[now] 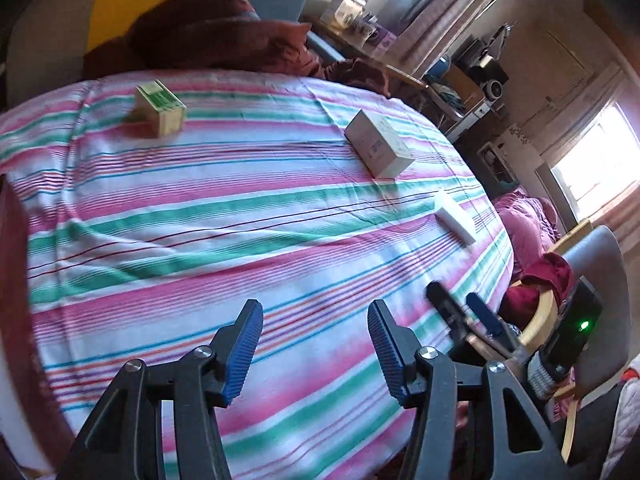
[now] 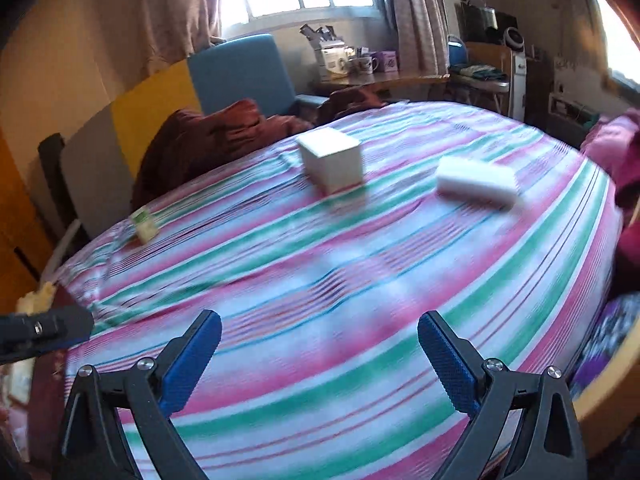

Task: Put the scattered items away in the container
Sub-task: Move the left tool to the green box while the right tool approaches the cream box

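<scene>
Three boxes lie on a striped cloth (image 1: 200,220) over a table. A small green-and-cream box (image 1: 160,109) sits at the far left; it also shows in the right wrist view (image 2: 144,225). A white square box (image 1: 379,143) stands mid-back, also in the right wrist view (image 2: 332,164). A flat white box (image 1: 455,219) lies near the right edge, also in the right wrist view (image 2: 476,182). My left gripper (image 1: 315,354) is open and empty above the near cloth. My right gripper (image 2: 319,364) is open and empty; it shows in the left wrist view (image 1: 460,306). No container is visible.
A dark red cloth heap (image 1: 212,36) lies behind the table by a blue chair (image 2: 240,72). A side table with mugs (image 2: 368,64) stands at the back. A pink bundle (image 1: 528,220) and a grey chair (image 1: 596,264) are on the right.
</scene>
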`<state>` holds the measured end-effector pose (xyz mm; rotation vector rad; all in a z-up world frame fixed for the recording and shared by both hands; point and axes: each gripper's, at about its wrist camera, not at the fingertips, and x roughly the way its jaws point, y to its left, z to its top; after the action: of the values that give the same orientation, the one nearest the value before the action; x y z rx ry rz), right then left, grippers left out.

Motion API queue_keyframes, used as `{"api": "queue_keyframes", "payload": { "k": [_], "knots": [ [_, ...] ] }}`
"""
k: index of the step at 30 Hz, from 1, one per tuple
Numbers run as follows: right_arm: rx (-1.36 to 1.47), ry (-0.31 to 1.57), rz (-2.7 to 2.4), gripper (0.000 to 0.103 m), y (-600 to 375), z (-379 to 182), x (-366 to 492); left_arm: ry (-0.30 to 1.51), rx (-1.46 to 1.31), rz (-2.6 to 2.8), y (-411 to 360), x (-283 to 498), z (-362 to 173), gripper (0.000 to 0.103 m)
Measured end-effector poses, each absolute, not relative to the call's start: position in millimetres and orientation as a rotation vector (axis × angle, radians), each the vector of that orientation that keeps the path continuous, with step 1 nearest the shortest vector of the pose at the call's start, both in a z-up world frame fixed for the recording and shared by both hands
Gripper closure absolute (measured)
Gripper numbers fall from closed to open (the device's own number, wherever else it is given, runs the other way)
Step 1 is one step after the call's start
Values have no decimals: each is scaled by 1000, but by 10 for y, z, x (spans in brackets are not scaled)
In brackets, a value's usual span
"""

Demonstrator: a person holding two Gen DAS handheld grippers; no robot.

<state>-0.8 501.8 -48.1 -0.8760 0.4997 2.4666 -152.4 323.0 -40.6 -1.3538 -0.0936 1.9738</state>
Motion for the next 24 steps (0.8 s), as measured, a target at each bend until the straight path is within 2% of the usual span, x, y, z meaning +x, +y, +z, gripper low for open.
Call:
{"api": "queue_keyframes", "payload": {
  "k": [10,24],
  "knots": [
    [-843,549,2507,3,5598,-381,-727,-152,-1428,2207,3300,-2360,-551,47],
    [-858,536,2494,1,6155,-560,-1433,-259,-1539,2286,3163,-3017,-772,47]
  ]
}}
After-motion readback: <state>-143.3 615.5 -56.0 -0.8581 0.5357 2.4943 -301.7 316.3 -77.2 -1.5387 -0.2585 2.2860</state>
